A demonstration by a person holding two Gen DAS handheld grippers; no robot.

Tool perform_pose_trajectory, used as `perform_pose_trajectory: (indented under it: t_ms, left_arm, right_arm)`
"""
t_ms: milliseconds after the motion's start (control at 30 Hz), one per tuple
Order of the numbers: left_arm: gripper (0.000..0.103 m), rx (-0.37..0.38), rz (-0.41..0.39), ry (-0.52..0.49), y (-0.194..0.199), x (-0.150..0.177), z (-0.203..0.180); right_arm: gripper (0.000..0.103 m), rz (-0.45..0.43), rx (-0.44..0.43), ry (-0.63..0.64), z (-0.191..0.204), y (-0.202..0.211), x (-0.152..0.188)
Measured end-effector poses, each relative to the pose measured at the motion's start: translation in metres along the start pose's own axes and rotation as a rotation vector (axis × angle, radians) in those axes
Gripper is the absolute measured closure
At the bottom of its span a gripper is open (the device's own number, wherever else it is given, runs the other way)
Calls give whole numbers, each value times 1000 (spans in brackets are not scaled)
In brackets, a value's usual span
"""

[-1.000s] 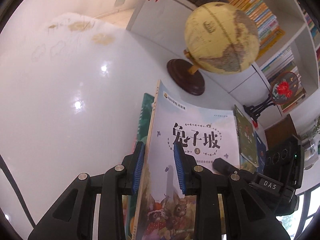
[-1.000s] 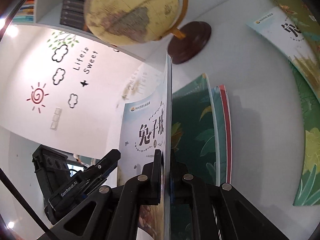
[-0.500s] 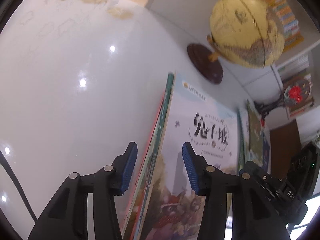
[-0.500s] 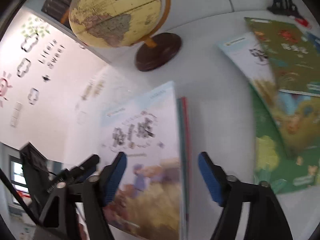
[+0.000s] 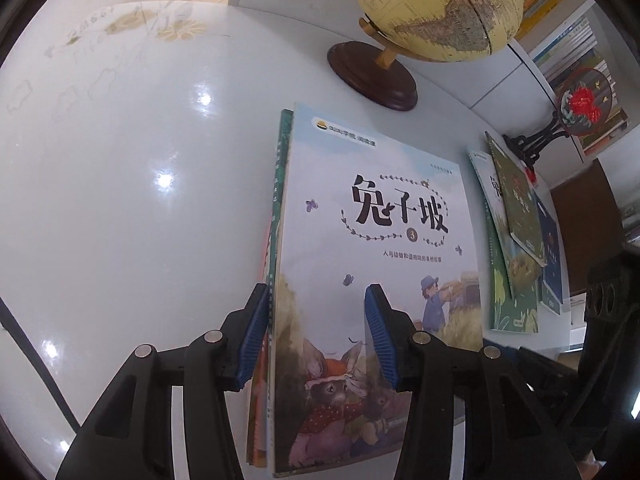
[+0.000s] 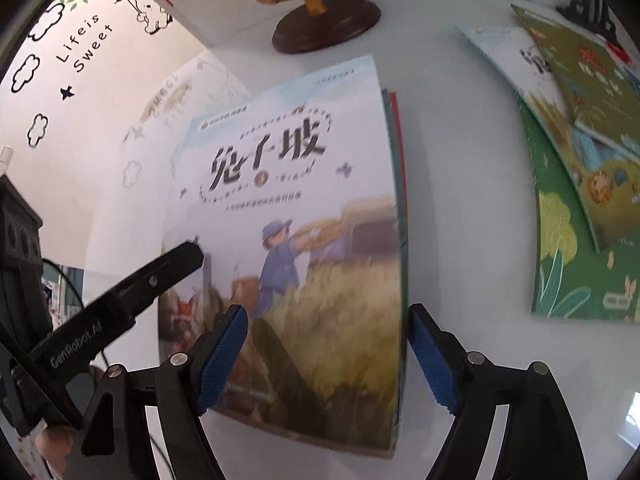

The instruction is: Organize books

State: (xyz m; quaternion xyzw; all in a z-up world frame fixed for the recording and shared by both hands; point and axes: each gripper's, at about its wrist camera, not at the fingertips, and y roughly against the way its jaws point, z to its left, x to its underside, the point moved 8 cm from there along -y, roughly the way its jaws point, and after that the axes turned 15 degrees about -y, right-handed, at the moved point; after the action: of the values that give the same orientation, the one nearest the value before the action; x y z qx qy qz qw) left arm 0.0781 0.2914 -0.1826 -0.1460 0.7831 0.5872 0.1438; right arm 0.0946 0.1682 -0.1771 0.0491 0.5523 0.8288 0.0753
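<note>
A pale blue picture book (image 5: pixel 372 260) with a black Chinese title lies face up on top of a green book (image 5: pixel 280 184) and an orange-red one on the white table (image 5: pixel 120 200). My left gripper (image 5: pixel 316 336) hangs open over the stack's left edge, one pad beside the spines and the other above the cover. In the right wrist view the same book (image 6: pixel 288 220) lies under my right gripper (image 6: pixel 326 360), whose jaws are opening wide on either side of the book's lower right part without touching it. A left finger (image 6: pixel 120 304) shows at that view's left.
A globe (image 5: pixel 436 4) on a dark wooden base (image 5: pixel 372 76) stands just beyond the stack. Several other books (image 5: pixel 516 240) lie overlapping to the right, also seen as a loose pile (image 6: pixel 572 200). A fan ornament (image 5: pixel 584 104) and bookshelves (image 5: pixel 568 40) stand behind.
The pale blue book stood on edge, pinched by both grippers; it now lies flat on the stack. Both grippers have opened and tipped down over it.
</note>
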Motion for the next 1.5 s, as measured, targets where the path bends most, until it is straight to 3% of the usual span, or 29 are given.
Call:
perform_pose_trajectory:
  t_ms: [233, 400, 500, 633, 767, 967, 1167, 1333, 1500]
  left_arm:
    - [58, -15, 9, -31, -1, 0, 1]
    - [58, -67, -2, 1, 11, -2, 15]
    - [55, -90, -28, -7, 20, -8, 11]
    - [55, -59, -65, -19, 22, -20, -13]
    - [55, -5, -84, -58, 13, -34, -58]
    - [55, 107, -165, -105, 10, -60, -133]
    - [55, 145, -184, -176, -16, -85, -196]
    - [55, 109, -178, -195, -43, -104, -229]
    - [55, 35, -111, -233, -85, -115, -253]
  right_arm:
    - [21, 21, -33, -26, -6, 5, 15]
    - [21, 4, -164, -139, -30, 25, 10]
    - [21, -86, -194, -159, -52, 48, -2]
    - [21, -247, -232, -172, -82, 89, -19]
    - [21, -410, -284, -213, -117, 136, -31]
    - [21, -551, -386, -289, -148, 173, -38]
    - [21, -625, -345, -342, -187, 192, -69]
    - [21, -650, -336, -352, -219, 197, -104]
    - [25, -603, -160, -251, -238, 175, -136]
